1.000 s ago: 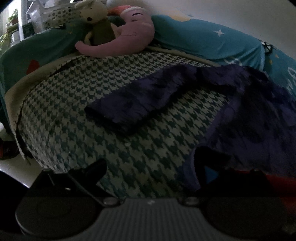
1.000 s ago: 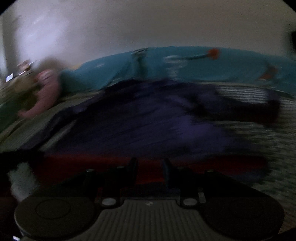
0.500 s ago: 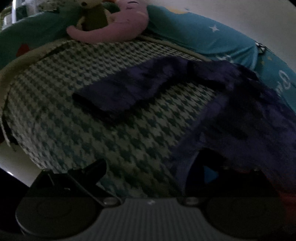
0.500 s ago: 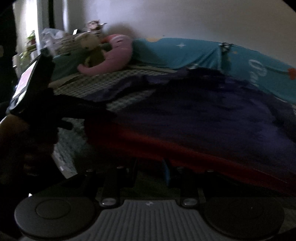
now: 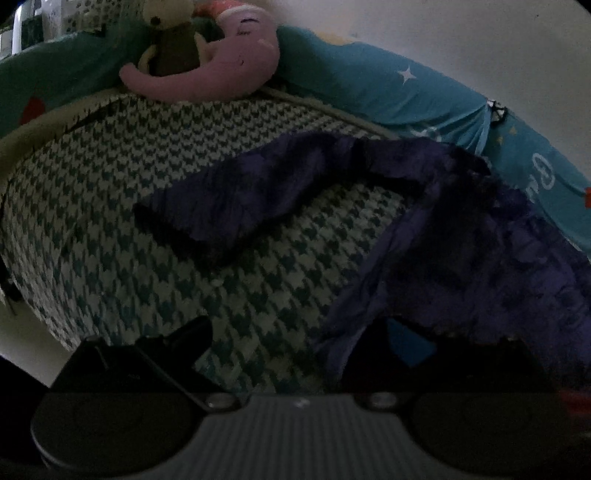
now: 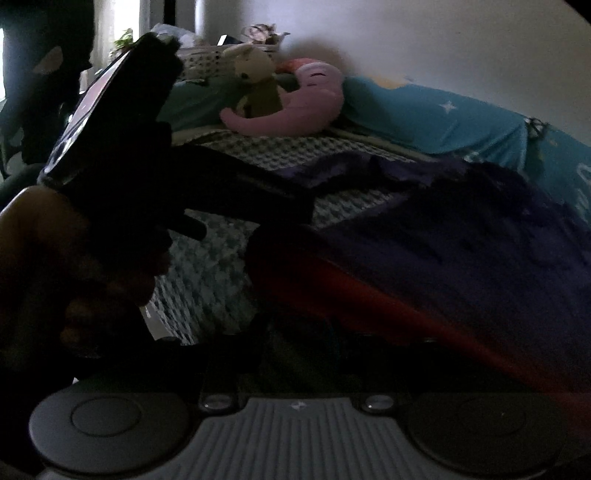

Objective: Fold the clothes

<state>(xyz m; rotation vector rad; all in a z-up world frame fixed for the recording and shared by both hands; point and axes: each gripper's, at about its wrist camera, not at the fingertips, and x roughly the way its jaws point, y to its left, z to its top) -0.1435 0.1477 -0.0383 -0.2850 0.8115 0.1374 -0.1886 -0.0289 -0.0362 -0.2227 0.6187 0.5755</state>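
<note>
A dim bedroom, seen from two cameras low over a bed. The bed is covered by a houndstooth blanket in dark green and cream. A teal quilt printed with white stars is bunched along the bed's far edge, against a pale wall.

At the far left corner of the bed lies a pink plush toy with closed stitched eyes, and a cream rabbit toy leans against it.

A dark purple long-sleeved garment is spread over the right half of the bed. One sleeve reaches out flat towards the bed's left side, its cuff resting on the blanket. A red band runs along the garment's hem at the near edge of the bed.

The left claw is wide open at the near edge. Its left finger rests over bare blanket, and its right finger is under the garment's near corner, without pinching it.

The right claw points at the red hem. Its jaws are opening, but they are too dark to tell whether cloth lies between them.

In the right camera's view, a hand holds the left claw's dark body at the left. Behind it is a bright window and a cluttered shelf.
</note>
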